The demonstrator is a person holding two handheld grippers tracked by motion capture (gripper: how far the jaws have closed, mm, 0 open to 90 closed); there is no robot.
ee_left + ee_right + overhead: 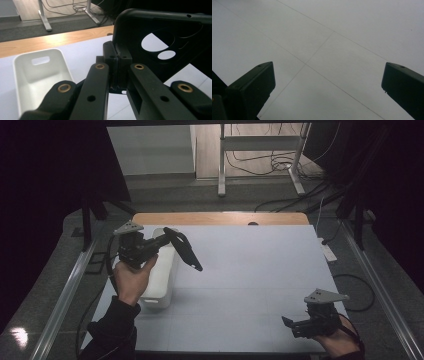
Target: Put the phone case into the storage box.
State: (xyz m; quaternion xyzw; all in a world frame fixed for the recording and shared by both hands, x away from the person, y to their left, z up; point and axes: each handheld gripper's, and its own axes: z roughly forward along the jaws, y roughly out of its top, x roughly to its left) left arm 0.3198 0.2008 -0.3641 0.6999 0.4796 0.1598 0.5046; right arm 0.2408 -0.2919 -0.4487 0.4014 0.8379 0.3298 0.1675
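Phone case [160, 37] edge-on, cropped — left tool [117, 67] clamped

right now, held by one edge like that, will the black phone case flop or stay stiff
The black plastic phone case probably stays fairly stiff: it juts out straight from the left gripper, shut on one edge. It looks thin and hollow, with camera cutouts, so likely light. Gripped so near a corner, it might pivot.

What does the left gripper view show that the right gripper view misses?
The left gripper view has the left gripper with its jaws shut on a black phone case, a white bin beside it and the table's wooden edge. The right gripper view has the right gripper, jaws wide apart with nothing between them. Both show the white tabletop.
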